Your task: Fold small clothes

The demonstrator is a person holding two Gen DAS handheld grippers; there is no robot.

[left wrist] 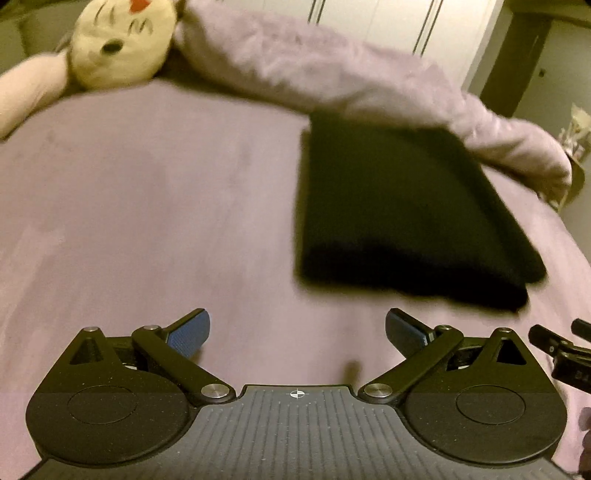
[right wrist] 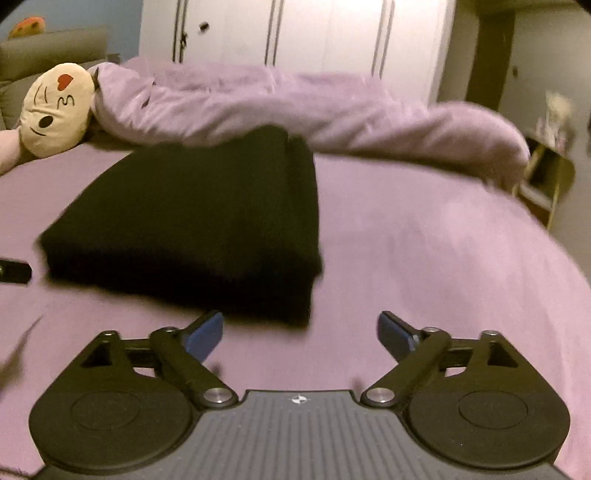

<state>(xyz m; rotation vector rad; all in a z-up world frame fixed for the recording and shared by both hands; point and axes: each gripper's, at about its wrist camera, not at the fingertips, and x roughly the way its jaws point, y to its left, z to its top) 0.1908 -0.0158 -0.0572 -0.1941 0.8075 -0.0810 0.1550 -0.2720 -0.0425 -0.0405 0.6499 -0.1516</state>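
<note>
A black garment lies folded into a thick rectangle on the purple bed sheet. In the left wrist view it sits ahead and to the right of my left gripper, which is open with nothing between its blue pads. The right wrist view shows the same black garment ahead and to the left of my right gripper, also open and empty over the bed sheet. Neither gripper touches the cloth. A bit of the right gripper shows at the left view's right edge.
A rumpled purple duvet runs along the far side of the bed. A cream plush toy with a drawn face lies at the far left. White wardrobe doors stand behind, and a small yellow stand is beside the bed at right.
</note>
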